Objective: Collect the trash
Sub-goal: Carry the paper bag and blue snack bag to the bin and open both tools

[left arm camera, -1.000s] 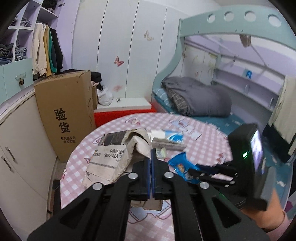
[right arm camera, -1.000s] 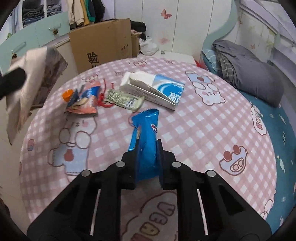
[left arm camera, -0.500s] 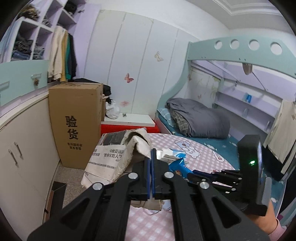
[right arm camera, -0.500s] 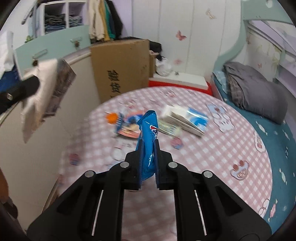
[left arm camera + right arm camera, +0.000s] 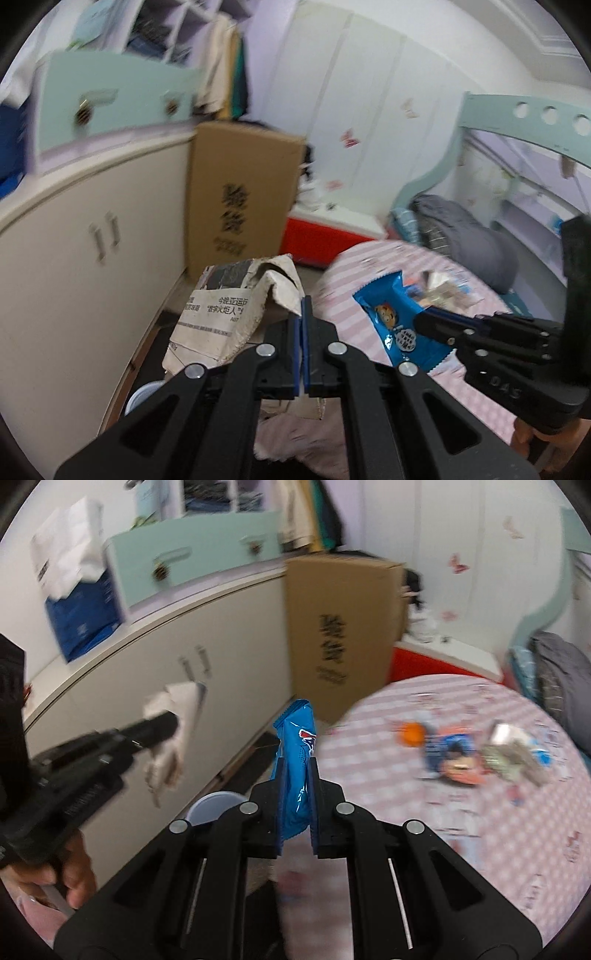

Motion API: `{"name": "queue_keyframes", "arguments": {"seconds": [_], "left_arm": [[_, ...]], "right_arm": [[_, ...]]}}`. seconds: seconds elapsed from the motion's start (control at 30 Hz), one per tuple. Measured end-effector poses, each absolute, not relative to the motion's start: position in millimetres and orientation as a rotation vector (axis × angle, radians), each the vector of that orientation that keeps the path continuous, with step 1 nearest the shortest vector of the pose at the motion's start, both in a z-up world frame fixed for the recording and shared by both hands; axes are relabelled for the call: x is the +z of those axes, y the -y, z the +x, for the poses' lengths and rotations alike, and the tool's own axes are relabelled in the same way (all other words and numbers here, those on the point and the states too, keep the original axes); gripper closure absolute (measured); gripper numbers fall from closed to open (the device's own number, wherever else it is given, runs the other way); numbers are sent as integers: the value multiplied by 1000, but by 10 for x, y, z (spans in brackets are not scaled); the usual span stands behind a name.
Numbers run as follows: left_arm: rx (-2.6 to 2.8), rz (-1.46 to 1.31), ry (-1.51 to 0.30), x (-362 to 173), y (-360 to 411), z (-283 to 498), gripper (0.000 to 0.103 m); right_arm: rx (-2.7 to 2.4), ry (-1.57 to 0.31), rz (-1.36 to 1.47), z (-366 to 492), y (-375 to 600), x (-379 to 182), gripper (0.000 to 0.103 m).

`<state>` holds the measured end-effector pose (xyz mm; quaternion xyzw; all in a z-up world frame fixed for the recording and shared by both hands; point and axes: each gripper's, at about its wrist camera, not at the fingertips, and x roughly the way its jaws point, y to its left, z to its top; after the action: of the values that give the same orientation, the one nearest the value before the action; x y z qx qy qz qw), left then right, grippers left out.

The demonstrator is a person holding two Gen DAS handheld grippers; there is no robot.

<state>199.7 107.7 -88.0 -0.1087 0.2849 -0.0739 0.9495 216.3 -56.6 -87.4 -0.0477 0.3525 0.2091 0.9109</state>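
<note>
My left gripper [image 5: 303, 325] is shut on a crumpled newspaper [image 5: 225, 306] and holds it in the air past the table's left edge. In the right wrist view the left gripper [image 5: 162, 725] and the newspaper [image 5: 177, 716] appear at the left. My right gripper [image 5: 295, 771] is shut on a blue snack wrapper [image 5: 297, 760], also lifted beside the table edge. In the left wrist view the right gripper [image 5: 421, 321] holds the blue wrapper [image 5: 397, 321]. More wrappers [image 5: 454, 753] and a white-blue box [image 5: 517, 746] lie on the pink checked round table [image 5: 480, 812].
A white round bin rim [image 5: 216, 803] shows on the floor below the grippers, beside a cream cabinet [image 5: 147, 686]. A tall cardboard box [image 5: 340, 627] stands behind it. A bunk bed with a grey blanket [image 5: 465, 236] is at the right.
Both grippers have swung left off the table with the newspaper and the blue wrapper, toward the cabinet and the floor. The view is motion-blurred.
</note>
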Motion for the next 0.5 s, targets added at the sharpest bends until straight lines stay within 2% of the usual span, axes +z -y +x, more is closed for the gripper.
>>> {"name": "queue_keyframes", "arguments": {"seconds": [0.5], "left_arm": [[99,-291,-774,-2001,-2319,2110,102]], "right_arm": [[609,-910,-175,2506,-891,-1860,93]]}}
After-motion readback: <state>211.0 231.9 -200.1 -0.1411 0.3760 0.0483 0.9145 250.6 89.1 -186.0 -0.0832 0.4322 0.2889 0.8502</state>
